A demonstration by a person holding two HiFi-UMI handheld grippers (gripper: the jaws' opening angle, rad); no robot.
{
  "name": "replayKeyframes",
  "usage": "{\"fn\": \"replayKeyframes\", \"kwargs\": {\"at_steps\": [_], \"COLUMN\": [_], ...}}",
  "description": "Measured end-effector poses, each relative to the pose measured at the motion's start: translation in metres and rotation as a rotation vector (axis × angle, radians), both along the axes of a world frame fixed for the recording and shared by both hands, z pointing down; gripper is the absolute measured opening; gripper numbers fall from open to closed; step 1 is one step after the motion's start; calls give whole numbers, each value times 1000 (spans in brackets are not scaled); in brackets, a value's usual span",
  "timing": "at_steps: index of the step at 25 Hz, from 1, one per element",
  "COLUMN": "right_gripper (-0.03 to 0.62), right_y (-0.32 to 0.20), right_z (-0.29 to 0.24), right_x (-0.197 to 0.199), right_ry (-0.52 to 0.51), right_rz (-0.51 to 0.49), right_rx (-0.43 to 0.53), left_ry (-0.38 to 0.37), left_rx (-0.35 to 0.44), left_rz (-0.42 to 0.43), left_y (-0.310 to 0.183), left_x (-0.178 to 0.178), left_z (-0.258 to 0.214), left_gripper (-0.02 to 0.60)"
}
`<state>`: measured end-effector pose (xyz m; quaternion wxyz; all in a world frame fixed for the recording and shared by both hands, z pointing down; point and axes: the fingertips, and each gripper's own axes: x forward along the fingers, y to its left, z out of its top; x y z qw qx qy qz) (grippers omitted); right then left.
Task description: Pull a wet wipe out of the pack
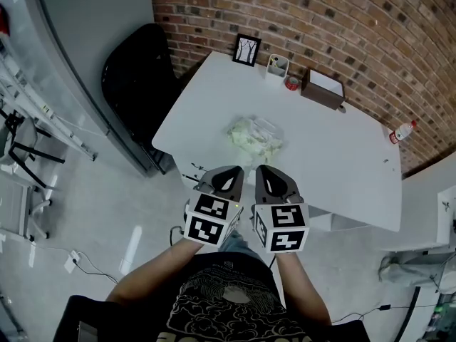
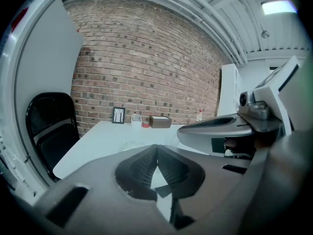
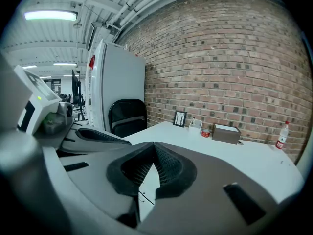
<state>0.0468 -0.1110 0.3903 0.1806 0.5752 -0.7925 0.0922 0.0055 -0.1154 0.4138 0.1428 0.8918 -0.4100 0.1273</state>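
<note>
Centrally on table (image 1: 342, 155), wipe pack (image 1: 255, 135) pale, crumpled; left tool (image 1: 229, 174), right tool (image 1: 270, 174) pinched together, empty.

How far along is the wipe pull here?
Done: nothing; the wet wipe pack lies on the table, no gripper near it. In hand: nothing; left gripper and right gripper sit short of the table, fingers shut, empty. Remaining: reach, steady pack, pull a wipe.

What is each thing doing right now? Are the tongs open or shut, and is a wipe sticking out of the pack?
left tongs: shut, empty
right tongs: shut, empty
wipe pack: lying on the table, untouched; whether a wipe sticks out, cannot tell
bottle: upright, cap on
picture frame: standing upright
chair: empty
</note>
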Motion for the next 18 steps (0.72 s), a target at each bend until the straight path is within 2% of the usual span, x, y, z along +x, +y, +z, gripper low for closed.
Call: {"fn": "replayKeyframes", "kwargs": {"at_steps": [18], "right_gripper": [15], "right_y": [45], "right_z": [12], "right_x": [-4], "right_ry": [-14], "right_rz": [-14], "right_rx": [-30], "left_ry": [12], "left_rx": [9], "left_rz": [-2], "left_y": [38], "left_x": [1], "left_z": [-1], "left_gripper": [12]}}
